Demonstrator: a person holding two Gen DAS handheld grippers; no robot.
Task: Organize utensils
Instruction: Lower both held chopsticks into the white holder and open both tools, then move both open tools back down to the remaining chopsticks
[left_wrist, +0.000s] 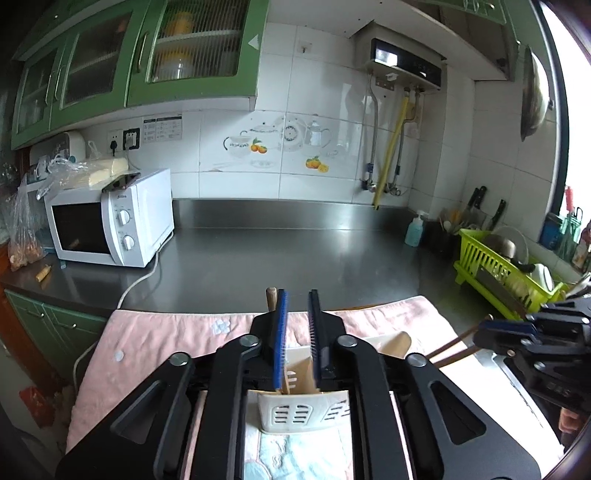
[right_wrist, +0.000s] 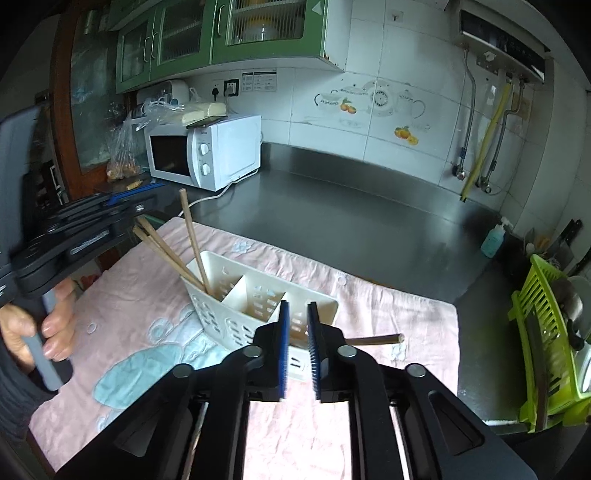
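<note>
— What's under my tongs?
— Soft pink cloth (right_wrist: 388, 310), a bit wrinkled, on glossy steel counter (right_wrist: 351, 221).
— And the caddy (right_wrist: 236, 317)?
— Smooth cream plastic, slotted. The chopsticks (right_wrist: 192, 236) look like matt wood.
— My pads (right_wrist: 283, 332)?
— Ribbed blue rubber on matt black plastic.

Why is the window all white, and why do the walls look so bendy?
Left wrist view: daylight washes out the window, so nothing shows through it, and the steel counter has soft glare. Right wrist view: the same counter shines palest at the right. Both views: the fisheye lens curves the wall tiles and leaves the corners black.
</note>
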